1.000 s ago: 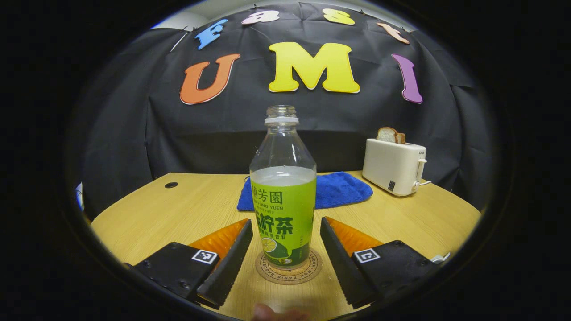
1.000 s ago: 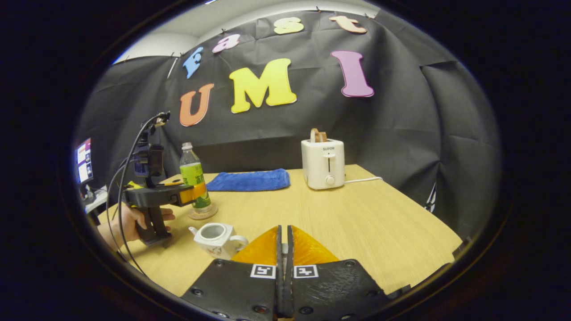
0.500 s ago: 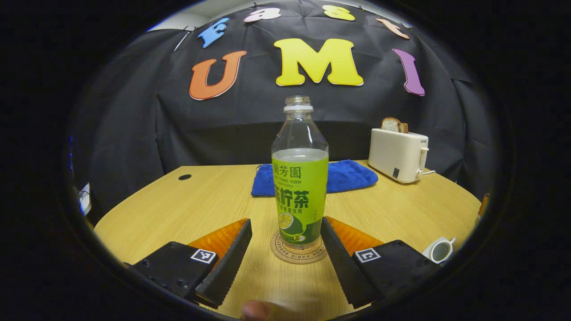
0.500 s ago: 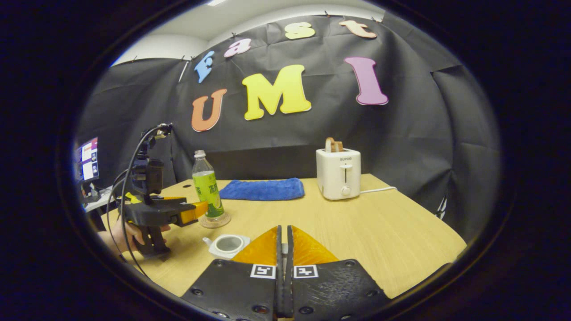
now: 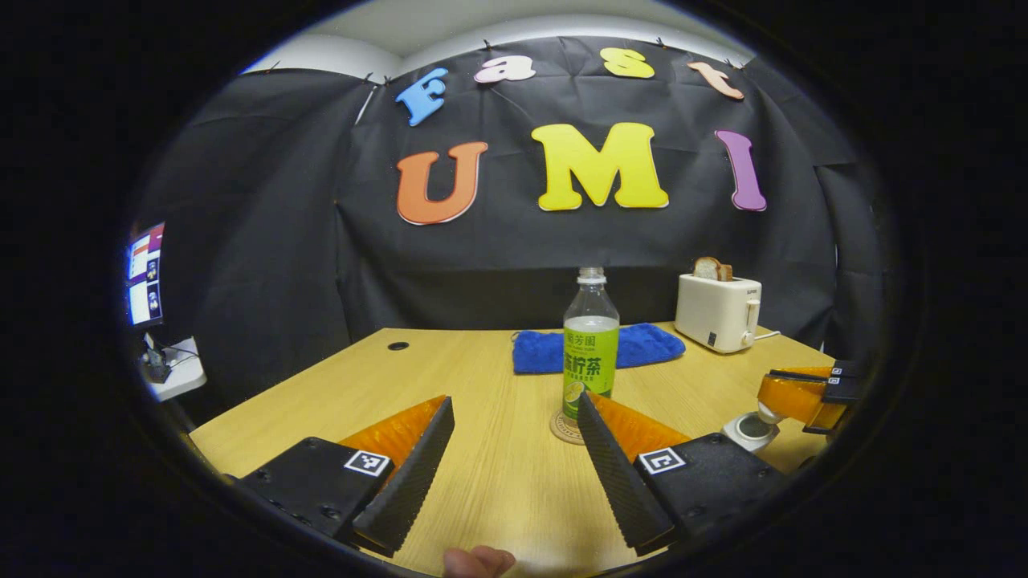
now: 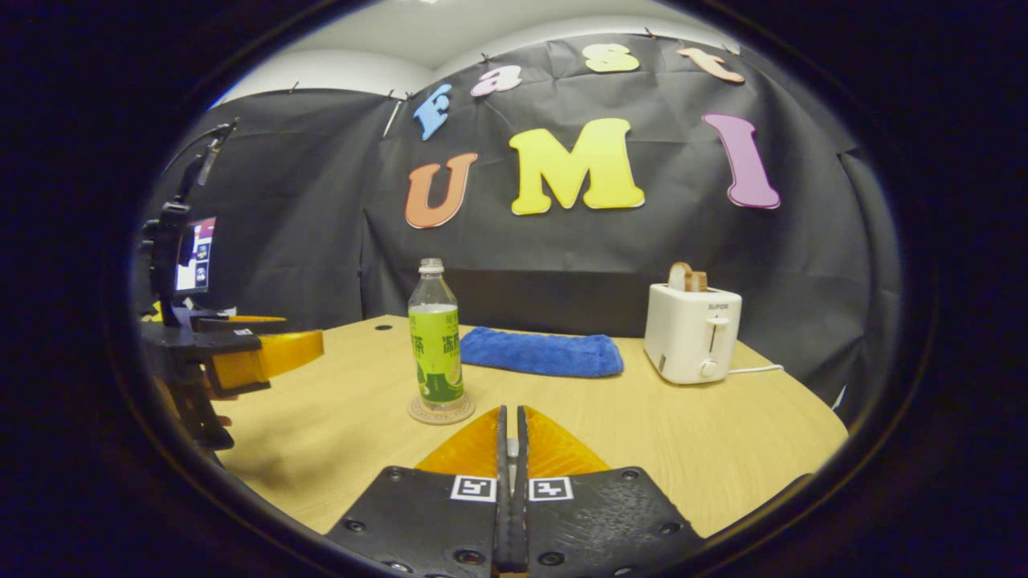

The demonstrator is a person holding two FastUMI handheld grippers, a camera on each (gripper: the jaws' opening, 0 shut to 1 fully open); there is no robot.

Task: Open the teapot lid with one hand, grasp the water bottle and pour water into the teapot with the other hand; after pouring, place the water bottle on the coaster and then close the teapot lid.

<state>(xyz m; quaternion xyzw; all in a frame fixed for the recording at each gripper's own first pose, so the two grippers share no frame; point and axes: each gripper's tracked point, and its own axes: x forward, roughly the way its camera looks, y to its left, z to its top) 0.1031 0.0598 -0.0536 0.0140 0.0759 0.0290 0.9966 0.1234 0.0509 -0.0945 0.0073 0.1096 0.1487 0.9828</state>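
The green-labelled water bottle (image 5: 590,345) stands upright and uncapped on the round coaster (image 5: 562,428); it shows too in the right gripper view (image 6: 434,341). My left gripper (image 5: 514,401) is open and empty, well back from the bottle, and appears at the left of the right gripper view (image 6: 309,337). The white teapot (image 5: 748,431) sits open at the right. My right gripper (image 5: 803,397) hovers just above it. Its fingers (image 6: 511,413) are shut, with a pale bit of the teapot lid between them; the rest of the lid is hidden.
A blue towel (image 5: 598,349) lies behind the bottle, and a white toaster (image 5: 717,311) with bread stands at the back right. A monitor (image 5: 144,273) sits off the table's left edge. A hand (image 5: 478,560) shows at the bottom of the left gripper view.
My left gripper has drawn back from the bottle, which stays on the coaster. The right gripper, still shut, has moved over the teapot, which has slipped from its view.
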